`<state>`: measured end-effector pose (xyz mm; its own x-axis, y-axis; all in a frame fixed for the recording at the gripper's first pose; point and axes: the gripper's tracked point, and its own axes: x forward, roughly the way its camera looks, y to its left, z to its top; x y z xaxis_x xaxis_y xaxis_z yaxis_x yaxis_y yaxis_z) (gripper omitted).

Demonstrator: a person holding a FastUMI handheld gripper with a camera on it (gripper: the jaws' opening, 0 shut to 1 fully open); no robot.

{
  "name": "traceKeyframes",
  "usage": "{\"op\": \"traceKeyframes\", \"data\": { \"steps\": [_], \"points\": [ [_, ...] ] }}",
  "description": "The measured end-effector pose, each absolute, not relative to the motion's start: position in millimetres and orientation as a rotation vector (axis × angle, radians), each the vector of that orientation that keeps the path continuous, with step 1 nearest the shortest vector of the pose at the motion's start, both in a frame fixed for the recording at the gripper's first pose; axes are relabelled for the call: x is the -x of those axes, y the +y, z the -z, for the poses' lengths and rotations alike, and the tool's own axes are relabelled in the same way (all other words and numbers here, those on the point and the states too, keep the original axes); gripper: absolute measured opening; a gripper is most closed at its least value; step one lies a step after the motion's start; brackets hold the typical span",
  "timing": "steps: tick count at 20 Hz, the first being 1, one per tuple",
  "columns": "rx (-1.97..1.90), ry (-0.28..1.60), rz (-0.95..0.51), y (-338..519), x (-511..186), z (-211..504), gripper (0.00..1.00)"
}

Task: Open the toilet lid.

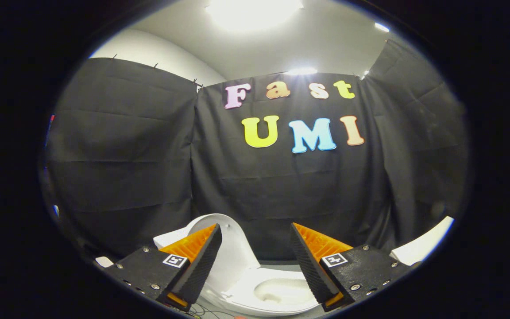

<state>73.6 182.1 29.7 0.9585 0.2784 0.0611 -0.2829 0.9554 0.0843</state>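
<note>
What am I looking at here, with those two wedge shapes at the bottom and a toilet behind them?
This picture comes from a wide-angle camera riding on a hand-held gripper, a two-finger tool a person carries. The two wedges are its fingers, spread apart and holding nothing. Beyond and between them stands a small white toilet: its bowl shows, and its lid is already raised, upright behind the left finger. The black cloth behind is the booth's wall, with ceiling lights above.
</note>
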Motion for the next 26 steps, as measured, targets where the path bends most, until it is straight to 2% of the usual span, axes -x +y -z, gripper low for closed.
{"op": "traceKeyframes", "data": {
  "steps": [6, 12, 15, 19, 26],
  "points": [
    [-0.104, -0.032, -0.304, 131, -53, -13, 0.95],
    [-0.146, 0.057, -0.213, 80, -28, 17, 0.95],
    [-0.219, 0.028, -0.181, 66, -16, 4, 0.95],
    [-0.088, 0.027, -0.076, 27, -9, 24, 0.95],
    [-0.104, 0.086, -0.040, 7, -8, 53, 0.95]
  ]
}}
